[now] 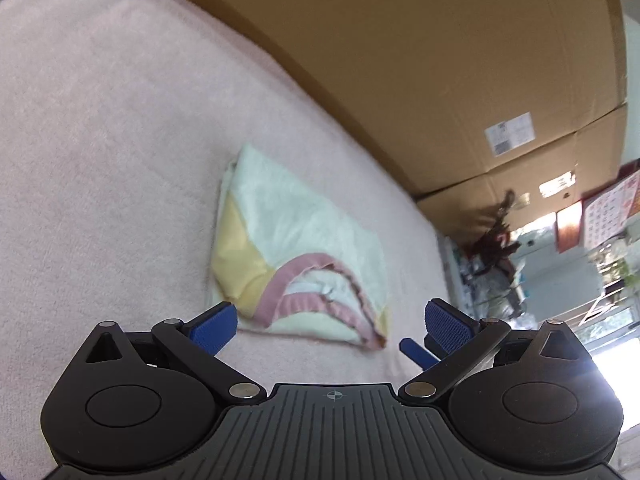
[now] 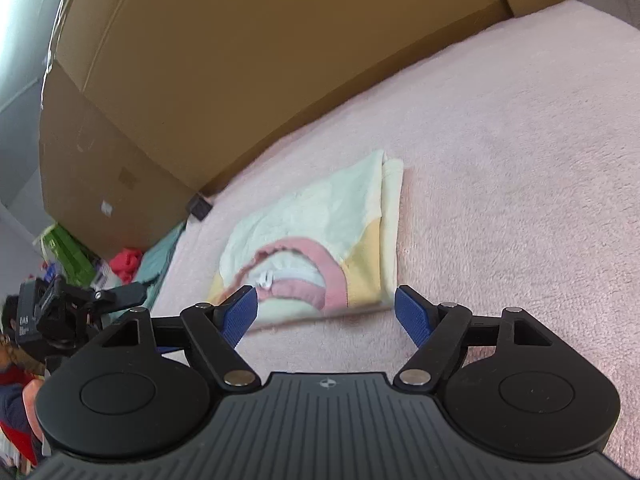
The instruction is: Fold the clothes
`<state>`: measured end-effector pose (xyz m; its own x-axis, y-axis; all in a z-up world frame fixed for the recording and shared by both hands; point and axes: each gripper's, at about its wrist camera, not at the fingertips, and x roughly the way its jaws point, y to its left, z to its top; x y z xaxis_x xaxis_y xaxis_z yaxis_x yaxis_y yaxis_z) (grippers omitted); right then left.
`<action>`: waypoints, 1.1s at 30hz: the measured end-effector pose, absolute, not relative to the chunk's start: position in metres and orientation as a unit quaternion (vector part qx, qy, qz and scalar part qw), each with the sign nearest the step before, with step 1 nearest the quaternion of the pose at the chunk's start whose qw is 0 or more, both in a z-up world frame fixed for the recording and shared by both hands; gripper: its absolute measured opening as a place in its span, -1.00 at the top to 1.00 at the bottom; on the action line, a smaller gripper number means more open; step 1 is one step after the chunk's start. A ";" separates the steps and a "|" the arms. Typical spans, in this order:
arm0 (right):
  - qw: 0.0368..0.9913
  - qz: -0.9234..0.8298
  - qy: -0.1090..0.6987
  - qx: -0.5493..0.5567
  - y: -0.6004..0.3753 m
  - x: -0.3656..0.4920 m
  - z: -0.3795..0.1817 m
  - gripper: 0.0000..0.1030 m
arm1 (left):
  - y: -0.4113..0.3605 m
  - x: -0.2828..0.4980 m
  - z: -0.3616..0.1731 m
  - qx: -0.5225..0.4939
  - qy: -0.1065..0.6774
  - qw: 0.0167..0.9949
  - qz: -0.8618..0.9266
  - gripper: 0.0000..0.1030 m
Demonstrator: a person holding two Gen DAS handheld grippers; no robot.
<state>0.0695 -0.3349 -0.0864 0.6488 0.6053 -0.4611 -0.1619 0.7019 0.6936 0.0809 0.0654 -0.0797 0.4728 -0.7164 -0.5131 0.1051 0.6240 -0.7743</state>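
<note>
A folded garment (image 1: 296, 248) in pale green and yellow with a pink collar lies flat on the pink blanket (image 1: 100, 160). My left gripper (image 1: 332, 326) stands open just short of its collar edge, with nothing between its blue pads (image 1: 214, 330). In the right wrist view the same folded garment (image 2: 320, 240) lies ahead, collar toward me. My right gripper (image 2: 326, 314) is open too, its blue pads (image 2: 240, 316) apart on either side of the garment's near edge and clear of the cloth.
A large cardboard box (image 1: 400, 60) stands along the far side of the pink blanket (image 2: 520, 160). A small black object (image 2: 199, 207) sits by the box. Loose red and teal clothes (image 2: 140, 264) lie off the blanket's edge. The other gripper's black body (image 2: 72, 308) shows at the left.
</note>
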 end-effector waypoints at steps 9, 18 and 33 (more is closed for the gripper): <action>0.812 0.247 0.359 0.388 -0.323 0.116 -0.090 -0.63 | 0.026 0.115 -0.123 -0.383 0.469 0.750 -0.267 -1.00; 0.846 0.186 0.326 0.378 -0.349 0.113 -0.086 -0.31 | 0.060 0.111 -0.097 -0.400 0.438 0.760 -0.264 -1.00; 0.825 0.192 0.359 0.392 -0.359 0.141 -0.106 -0.27 | 0.085 0.138 -0.109 -0.389 0.460 0.766 -0.225 -1.00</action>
